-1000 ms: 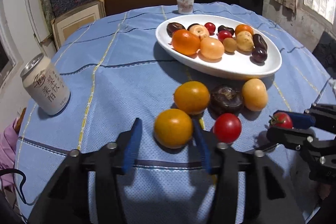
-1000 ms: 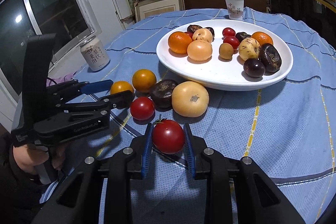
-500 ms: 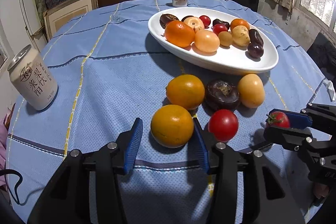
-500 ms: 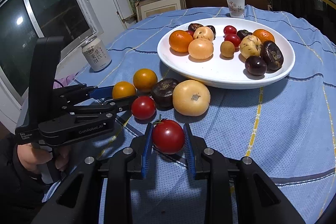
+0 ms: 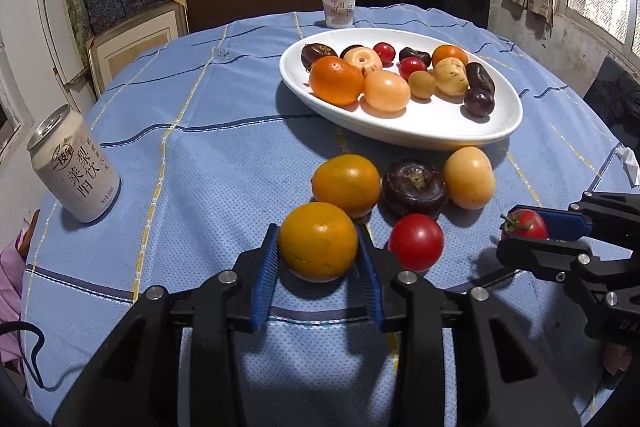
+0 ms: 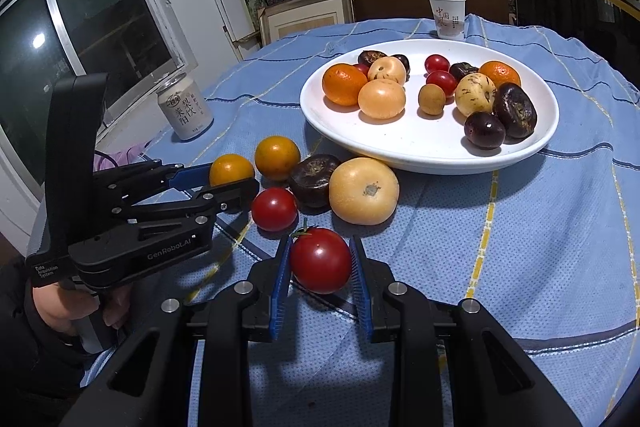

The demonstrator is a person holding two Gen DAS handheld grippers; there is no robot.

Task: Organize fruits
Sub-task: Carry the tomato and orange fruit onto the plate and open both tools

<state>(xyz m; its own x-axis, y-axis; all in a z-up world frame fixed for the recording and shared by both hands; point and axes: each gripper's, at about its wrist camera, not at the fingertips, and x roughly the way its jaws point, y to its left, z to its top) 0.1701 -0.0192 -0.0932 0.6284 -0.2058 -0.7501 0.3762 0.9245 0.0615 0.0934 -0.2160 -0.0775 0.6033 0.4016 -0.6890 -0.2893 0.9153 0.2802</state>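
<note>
Two grips at once: my left gripper (image 5: 318, 259) has just been closing, pads pressing the orange (image 5: 318, 247); my right gripper (image 6: 320, 279) clamps the stemmed tomato (image 6: 320, 259).

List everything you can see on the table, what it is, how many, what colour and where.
plate: one, white, far side of the table
fruit on the plate: about fourteen, orange, peach, tan, red, dark purple
near orange: one, orange, between the left jaws
far orange: one, orange, just behind it
dark fruit: one, brown-purple, right of the far orange
pale fruit: one, yellow, by the plate's near rim
loose tomato: one, red, on the cloth
stemmed tomato: one, red, in the right jaws
can: one, cream, table's left edge
paper cup: one, white, behind the plate
tablecloth: one, blue, striped
left gripper: black, blue pads, jaws just been closing onto the near orange
right gripper: black, blue pads, shut on the stemmed tomato
</note>
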